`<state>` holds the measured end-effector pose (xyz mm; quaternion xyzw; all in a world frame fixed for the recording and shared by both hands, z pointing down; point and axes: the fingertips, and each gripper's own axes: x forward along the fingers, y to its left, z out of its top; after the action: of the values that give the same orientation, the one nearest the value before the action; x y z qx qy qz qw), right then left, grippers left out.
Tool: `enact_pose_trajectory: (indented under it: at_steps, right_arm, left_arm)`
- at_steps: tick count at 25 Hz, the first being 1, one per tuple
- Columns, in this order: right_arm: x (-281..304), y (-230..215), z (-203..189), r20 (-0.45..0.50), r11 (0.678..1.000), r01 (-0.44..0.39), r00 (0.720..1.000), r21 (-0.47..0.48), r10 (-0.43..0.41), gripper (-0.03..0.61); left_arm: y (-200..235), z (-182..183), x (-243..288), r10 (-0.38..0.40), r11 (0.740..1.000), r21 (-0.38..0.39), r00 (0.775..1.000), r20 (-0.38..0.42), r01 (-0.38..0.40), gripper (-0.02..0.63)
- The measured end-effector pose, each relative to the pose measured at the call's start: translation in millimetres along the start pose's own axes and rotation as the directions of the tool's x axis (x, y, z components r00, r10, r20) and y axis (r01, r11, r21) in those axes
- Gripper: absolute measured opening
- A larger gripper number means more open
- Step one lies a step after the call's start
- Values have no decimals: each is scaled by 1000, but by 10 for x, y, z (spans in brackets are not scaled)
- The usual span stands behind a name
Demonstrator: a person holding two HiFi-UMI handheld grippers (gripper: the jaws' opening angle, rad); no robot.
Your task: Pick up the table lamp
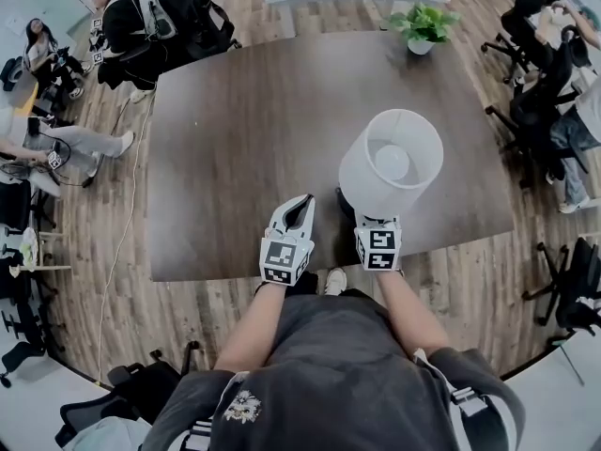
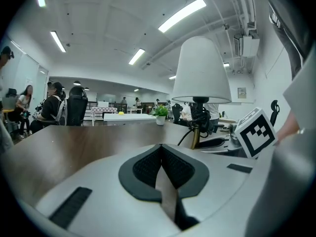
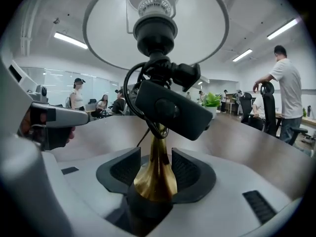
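Grey shirt (image 1: 329, 365) with a small chest crest too blurred to read fills the near edge. Beyond it, the left claw (image 1: 302, 203) is closed and empty over the dark worktop (image 1: 235, 120). Further right, the right claw (image 3: 156, 166) stands open around the brass stem (image 3: 158, 147) of the table lamp (image 1: 390, 163) at the worktop's near edge, and its cube (image 1: 378, 244) shows black-and-white square markers.
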<state>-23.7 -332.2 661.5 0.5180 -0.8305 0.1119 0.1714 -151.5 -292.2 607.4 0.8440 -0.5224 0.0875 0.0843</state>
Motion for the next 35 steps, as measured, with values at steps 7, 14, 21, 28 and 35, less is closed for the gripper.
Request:
enact_pose_trajectory:
  at_steps: [7, 14, 21, 28, 35]
  right_arm:
    - [109, -61, 37, -7, 999, 41, 999, 3, -41, 173]
    - [50, -19, 119, 60, 999, 33, 998, -5, -33, 132]
    - [25, -35, 173, 77, 1000, 4, 997, 6, -5, 124]
    - [-54, -56, 244, 94, 1000, -7, 996, -3, 7, 107]
    - [-100, -29, 266, 100, 1000, -16, 995, 6, 16, 107]
  left_arm:
    - [39, -22, 36, -8, 1000, 3, 1000, -7, 8, 8]
    - [82, -34, 37, -18, 1000, -1, 1000, -12, 18, 8]
    - [-5, -16, 92, -31, 1000, -2, 999, -15, 31, 8]
    - [-23, 19, 63, -22, 1000, 4, 1000, -10, 22, 8]
    - [-42, 8, 5, -23, 1000, 6, 1000, -1, 23, 8]
